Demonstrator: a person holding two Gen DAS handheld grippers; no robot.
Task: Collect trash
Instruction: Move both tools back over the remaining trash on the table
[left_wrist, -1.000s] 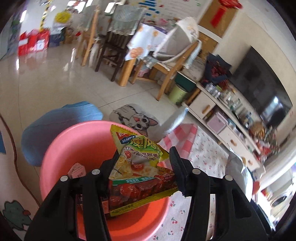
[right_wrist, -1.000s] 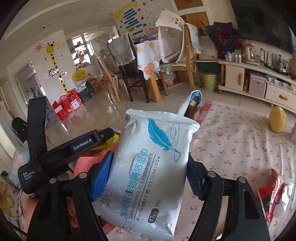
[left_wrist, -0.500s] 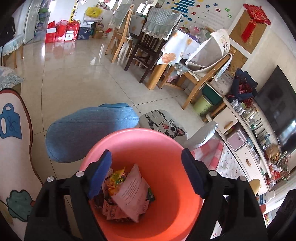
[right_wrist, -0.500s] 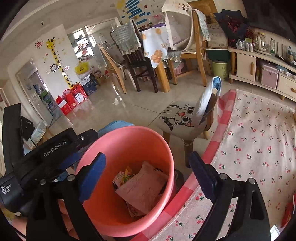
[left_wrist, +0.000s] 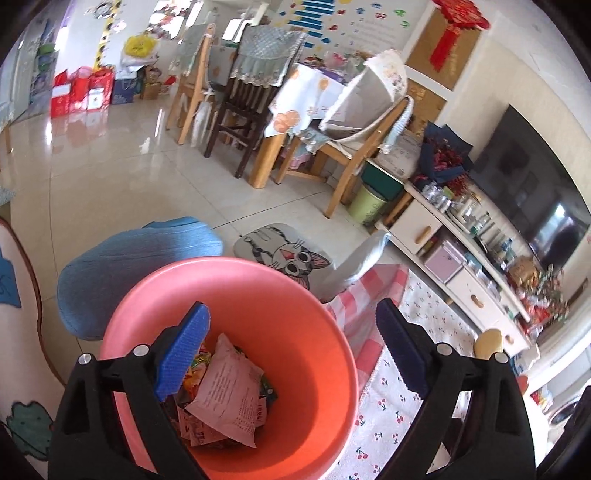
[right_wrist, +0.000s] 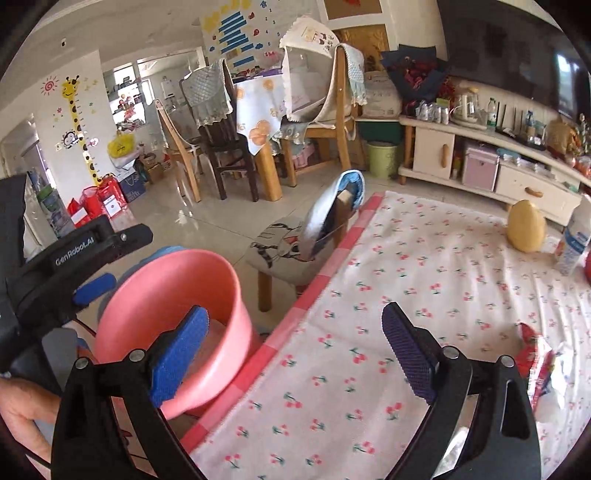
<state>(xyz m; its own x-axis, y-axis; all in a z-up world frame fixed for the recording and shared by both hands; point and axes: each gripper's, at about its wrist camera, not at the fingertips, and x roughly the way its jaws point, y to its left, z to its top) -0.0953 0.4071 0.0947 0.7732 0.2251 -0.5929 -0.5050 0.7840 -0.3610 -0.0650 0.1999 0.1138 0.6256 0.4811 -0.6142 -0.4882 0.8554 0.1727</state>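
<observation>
Lying in pink bucket: pale wipes pack atop snack wrappers. Bucket beside worktop edge. Left tool above bucket, jaws opening, nothing between. Right tool over cherry-print cloth, wide open, empty. Red wrapper lies on worktop, right.

The left gripper tilts downward, its jaws opening wide with nothing clamped between the blue pads. The right gripper also slants down, jaws spread and empty. A bare hand grips the left gripper's handle, low at the frame's edge.
</observation>
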